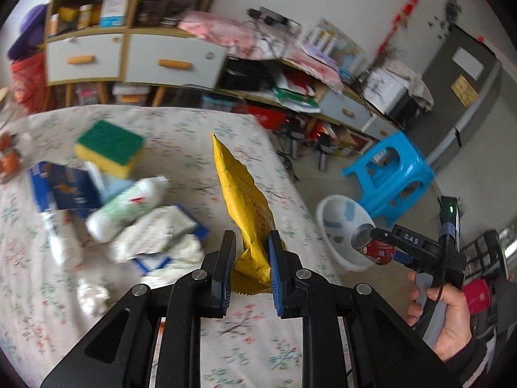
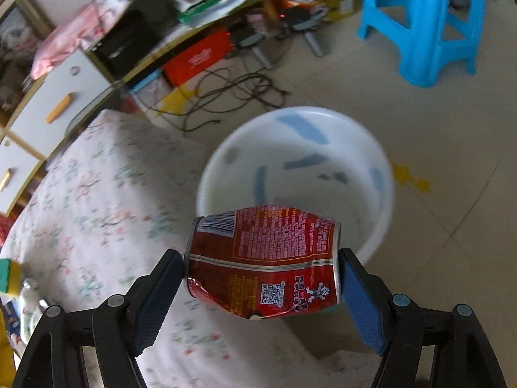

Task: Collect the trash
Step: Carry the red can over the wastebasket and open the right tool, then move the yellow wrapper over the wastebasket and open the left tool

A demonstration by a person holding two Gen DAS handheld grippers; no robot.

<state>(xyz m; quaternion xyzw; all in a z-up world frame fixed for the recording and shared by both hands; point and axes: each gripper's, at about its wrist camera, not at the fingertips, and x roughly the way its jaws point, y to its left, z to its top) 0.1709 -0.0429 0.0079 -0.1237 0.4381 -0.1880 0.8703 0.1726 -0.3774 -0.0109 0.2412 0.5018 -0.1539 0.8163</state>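
Left gripper [image 1: 251, 252] was clamped on a crinkled yellow bag [image 1: 240, 200], held upright over the floral tablecloth [image 1: 181, 135]. Right gripper [image 2: 261, 278] was pinching a dented red can [image 2: 263, 262] sideways, end to end, just above the near rim of the white basin [image 2: 381, 168] on the floor. Blue stool [image 2: 426, 22] sat farther back.

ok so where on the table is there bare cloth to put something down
Bare cloth runs along the table's far side, between the sponge and the yellow bag, and near its right edge. The left side is crowded: blue box, white bottle, crumpled wrappers.
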